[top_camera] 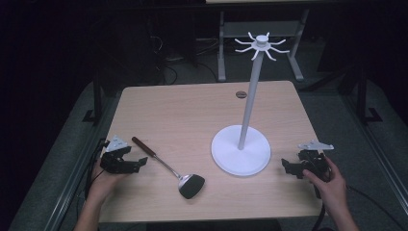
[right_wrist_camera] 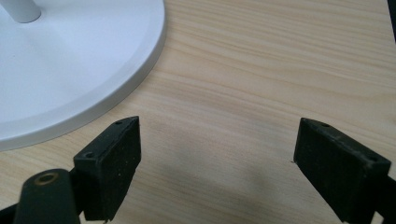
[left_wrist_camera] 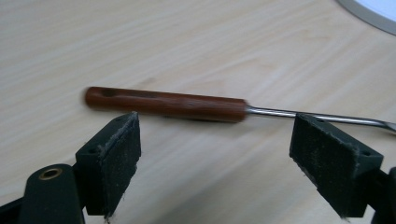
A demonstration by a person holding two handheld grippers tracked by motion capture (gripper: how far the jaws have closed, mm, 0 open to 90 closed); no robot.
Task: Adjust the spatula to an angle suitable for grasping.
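I am holding my left gripper (top_camera: 137, 163) low over the near-left part of the table (top_camera: 192, 110), jaws spread wide and gripping nothing. Just beyond them the ladle (top_camera: 166, 166) is lying flat on the wood, its reddish-brown wooden handle (left_wrist_camera: 166, 103) crossing the gap between my pads, close but apart from them. Its dark bowl (top_camera: 191, 185) is pointing to the near right. My right gripper (top_camera: 288, 167) is waiting at the near-right edge, jaws equally wide and empty, just beside the round white base (right_wrist_camera: 70, 70) of the hook stand (top_camera: 248, 96).

I am judging the work barely begun (if hanging is the aim): the ladle is not yet grasped, every hook at the top is bare, and the pickup, lift and hanging all remain.

Counting: two grippers, one ladle, one stand, one table.
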